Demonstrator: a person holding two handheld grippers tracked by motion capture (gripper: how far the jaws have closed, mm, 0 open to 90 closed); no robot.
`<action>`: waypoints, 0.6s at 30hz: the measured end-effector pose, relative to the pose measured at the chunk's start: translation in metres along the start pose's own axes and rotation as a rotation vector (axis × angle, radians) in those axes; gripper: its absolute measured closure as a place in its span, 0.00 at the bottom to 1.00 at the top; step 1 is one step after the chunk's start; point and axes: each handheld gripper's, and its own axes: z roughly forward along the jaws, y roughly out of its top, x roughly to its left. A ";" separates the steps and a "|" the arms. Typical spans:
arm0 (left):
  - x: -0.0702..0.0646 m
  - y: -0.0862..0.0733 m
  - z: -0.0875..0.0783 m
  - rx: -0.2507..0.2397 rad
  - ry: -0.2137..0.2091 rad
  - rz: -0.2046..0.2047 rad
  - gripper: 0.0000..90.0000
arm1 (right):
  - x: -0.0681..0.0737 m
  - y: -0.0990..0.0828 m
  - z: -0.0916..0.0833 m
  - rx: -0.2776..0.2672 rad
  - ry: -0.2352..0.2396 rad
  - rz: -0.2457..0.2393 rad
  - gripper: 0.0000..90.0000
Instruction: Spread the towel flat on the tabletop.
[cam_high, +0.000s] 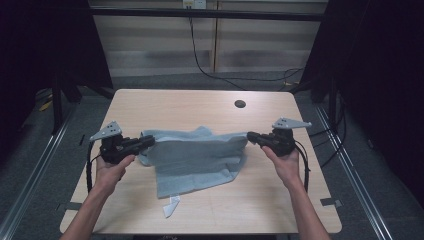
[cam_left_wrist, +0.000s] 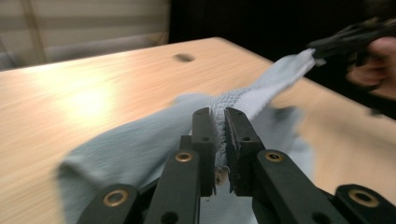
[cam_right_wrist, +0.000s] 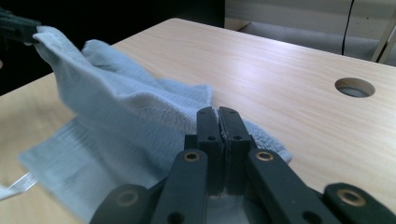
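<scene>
- high view: left gripper (cam_high: 148, 141) pinching one top corner of a pale blue towel (cam_high: 197, 162), right gripper (cam_high: 251, 135) pinching the opposite top corner, top edge stretched almost level between the two sets of fingertips.
- below the fingertips, towel hanging in a loose sheet, lower part resting on the wooden table (cam_high: 150, 107), bottom edge crumpled nearer the person's side.
- just below the towel's lower left corner, a small white tag (cam_high: 171, 205) lying flat on the table.
- behind the towel, well beyond both sets of fingertips, a round hole (cam_high: 240, 104) in the tabletop.
- left hand (cam_high: 111, 167) wrapped around the left gripper's body, right hand (cam_high: 285, 162) around the right one, grey three-cornered plate on top of each.
- left gripper view: left gripper (cam_left_wrist: 220, 116) with jaws pressed in on a bunched fold of towel (cam_left_wrist: 135, 144), cloth squeezed into a narrow ridge between the black fingers (cam_left_wrist: 201, 128).
- from those fingertips, towel running up and away as a taut band to the right gripper (cam_left_wrist: 322, 49) at the far upper right, that corner clamped there.
- right gripper view: right gripper (cam_right_wrist: 219, 114) with jaws almost meeting, a thin edge of towel (cam_right_wrist: 116, 126) nipped between the fingers (cam_right_wrist: 208, 126).
- left of and beyond those fingertips, towel rising to a peak at the upper left, held there by the left gripper (cam_right_wrist: 28, 31).
- right of the fingertips, bare table (cam_right_wrist: 289, 107) and the round hole (cam_right_wrist: 355, 87).
</scene>
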 end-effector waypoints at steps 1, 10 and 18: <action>0.005 -0.009 0.006 0.033 0.017 -0.012 0.92 | -0.001 0.001 0.009 0.016 -0.001 0.002 0.98; 0.018 -0.053 0.036 0.222 0.065 -0.027 0.92 | -0.009 -0.050 0.085 0.217 0.013 0.052 0.98; 0.008 -0.061 0.042 0.253 0.052 0.009 0.92 | 0.003 -0.065 0.068 0.245 0.044 0.032 0.98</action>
